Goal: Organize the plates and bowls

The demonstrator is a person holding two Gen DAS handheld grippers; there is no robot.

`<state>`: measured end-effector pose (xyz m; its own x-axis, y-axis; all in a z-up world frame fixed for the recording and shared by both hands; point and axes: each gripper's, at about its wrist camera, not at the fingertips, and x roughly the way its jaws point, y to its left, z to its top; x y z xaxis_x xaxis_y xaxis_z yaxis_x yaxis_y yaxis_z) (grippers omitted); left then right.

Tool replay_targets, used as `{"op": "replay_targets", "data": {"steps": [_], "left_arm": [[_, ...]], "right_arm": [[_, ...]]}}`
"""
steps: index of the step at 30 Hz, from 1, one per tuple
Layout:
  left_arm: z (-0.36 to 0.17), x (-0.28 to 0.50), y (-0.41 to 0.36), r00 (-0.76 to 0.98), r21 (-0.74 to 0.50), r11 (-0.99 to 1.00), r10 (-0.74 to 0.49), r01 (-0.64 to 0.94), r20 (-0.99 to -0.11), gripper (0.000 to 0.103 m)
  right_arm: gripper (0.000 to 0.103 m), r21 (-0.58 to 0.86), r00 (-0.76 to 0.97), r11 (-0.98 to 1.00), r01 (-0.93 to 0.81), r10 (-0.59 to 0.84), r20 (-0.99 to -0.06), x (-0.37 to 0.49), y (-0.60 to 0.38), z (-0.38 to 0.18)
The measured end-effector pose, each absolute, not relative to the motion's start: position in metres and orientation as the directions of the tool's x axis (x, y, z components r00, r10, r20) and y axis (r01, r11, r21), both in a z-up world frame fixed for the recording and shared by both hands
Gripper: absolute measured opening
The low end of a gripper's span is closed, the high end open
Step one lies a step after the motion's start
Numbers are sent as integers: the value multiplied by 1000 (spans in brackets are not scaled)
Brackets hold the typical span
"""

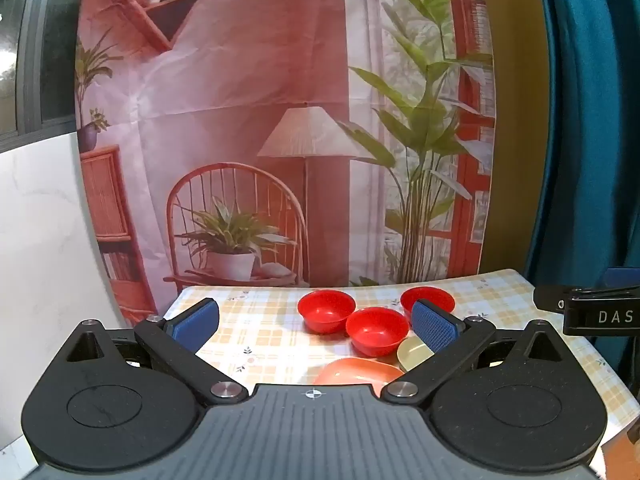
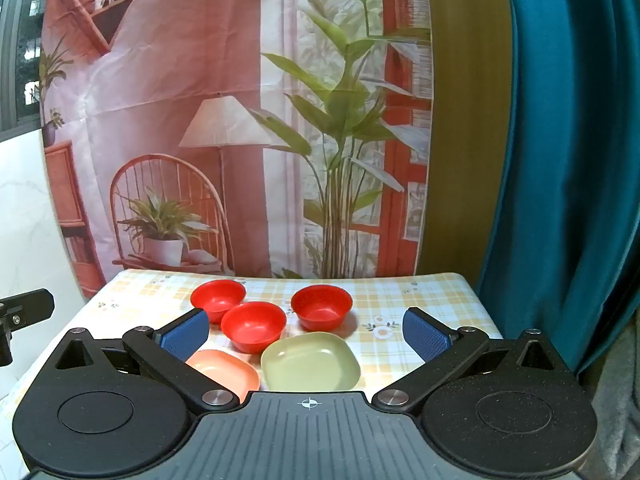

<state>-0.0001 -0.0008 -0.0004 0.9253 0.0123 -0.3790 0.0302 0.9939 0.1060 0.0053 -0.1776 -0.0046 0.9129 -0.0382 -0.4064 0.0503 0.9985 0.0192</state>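
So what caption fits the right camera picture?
Open right gripper above three red bowls, a green plate and a pink plate.

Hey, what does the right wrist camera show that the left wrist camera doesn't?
Only the right wrist view shows the green plate whole, and the open right gripper. Only the left wrist view shows the open left gripper, whose blue finger covers most of that plate. Both show three red bowls, nearest one, the pink plate and the checked tablecloth.
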Motion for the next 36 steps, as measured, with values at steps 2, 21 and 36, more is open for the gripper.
{"op": "replay_targets", "data": {"steps": [2, 21, 36], "left_arm": [[0, 0, -1, 924, 98, 995, 10, 29, -381, 103], [0, 0, -1, 925, 86, 996, 16, 18, -380, 103], [-1, 0, -1, 925, 86, 996, 15, 19, -380, 103]], "right_arm": [[103, 17, 913, 999, 51, -40, -406, 5, -177, -5], [103, 10, 916, 999, 48, -40, -400, 4, -176, -4], [103, 10, 916, 999, 45, -38, -399, 5, -179, -5]]}}
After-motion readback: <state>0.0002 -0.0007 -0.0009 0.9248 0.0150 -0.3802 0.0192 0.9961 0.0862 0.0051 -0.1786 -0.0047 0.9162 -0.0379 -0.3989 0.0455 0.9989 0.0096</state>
